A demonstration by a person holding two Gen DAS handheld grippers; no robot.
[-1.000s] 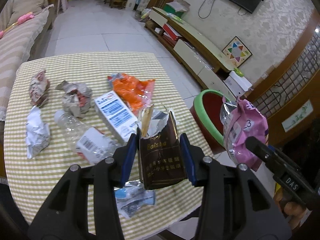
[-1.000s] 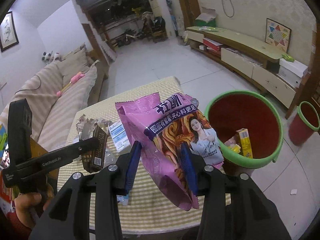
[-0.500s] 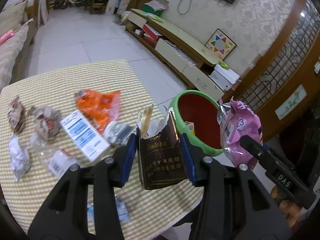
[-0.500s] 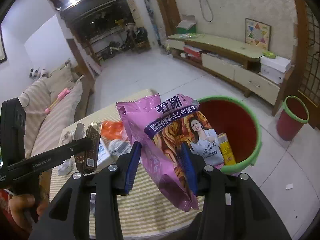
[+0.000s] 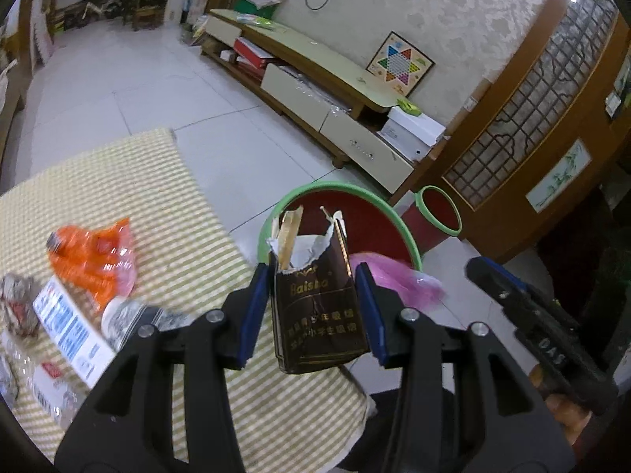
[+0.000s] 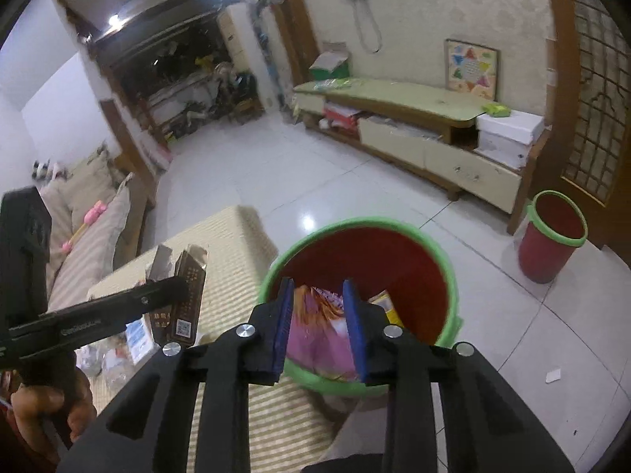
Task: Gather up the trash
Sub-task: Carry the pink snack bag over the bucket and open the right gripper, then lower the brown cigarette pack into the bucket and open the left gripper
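My left gripper [image 5: 313, 295] is shut on a torn brown carton [image 5: 319, 315] with wooden sticks poking out, held upright at the table's edge in front of the green-rimmed red bin [image 5: 335, 187]. A pink snack bag [image 5: 394, 276] lies blurred inside that bin. In the right wrist view my right gripper [image 6: 317, 303] hangs over the bin's [image 6: 394, 222] near rim. Its jaws are closing with a narrow gap, and nothing is pressed between the pads. The pink bag [image 6: 319, 339] shows below them in the bin beside a yellow box. The carton [image 6: 189, 307] appears at left.
On the striped tablecloth [image 5: 177, 205] lie an orange wrapper [image 5: 94, 260], a blue-and-white carton [image 5: 67, 327] and crumpled wrappers. A smaller red bin [image 6: 552, 236] stands by the door. A low TV cabinet [image 5: 315, 90] lines the wall, and a sofa [image 6: 86, 236] is at left.
Both grippers swung right from the table toward the bin. The pink bag left the right gripper and dropped into the bin, and those jaws narrowed. The left keeps its hold on the carton.
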